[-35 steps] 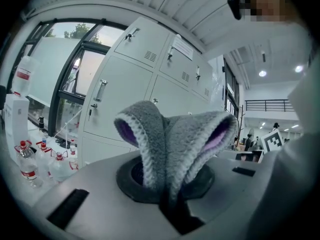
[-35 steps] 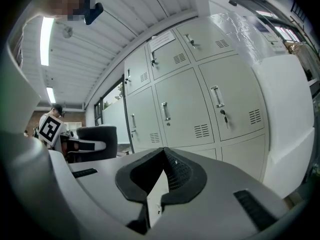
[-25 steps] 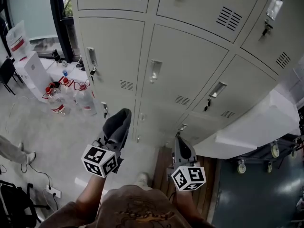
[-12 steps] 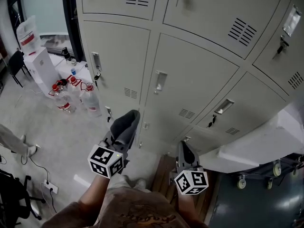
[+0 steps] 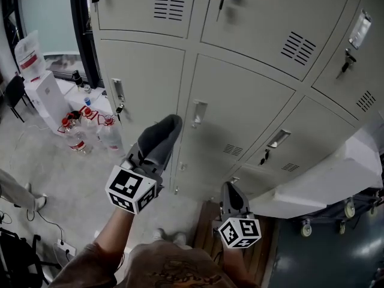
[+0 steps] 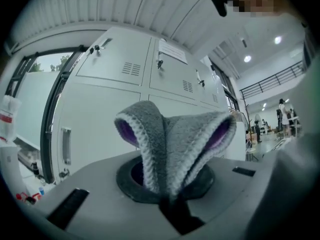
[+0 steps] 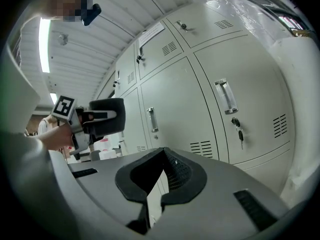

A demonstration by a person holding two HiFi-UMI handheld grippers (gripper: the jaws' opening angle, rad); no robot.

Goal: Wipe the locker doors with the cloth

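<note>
The left gripper has its jaws clamped on a folded grey cloth with a purple inner face. It holds the cloth up in front of the pale locker doors, by the seam between the left and middle columns; whether cloth meets door I cannot tell. The right gripper hangs lower, near the bottom doors, jaws together and empty.

pale concrete floor, water jugs, window
</note>
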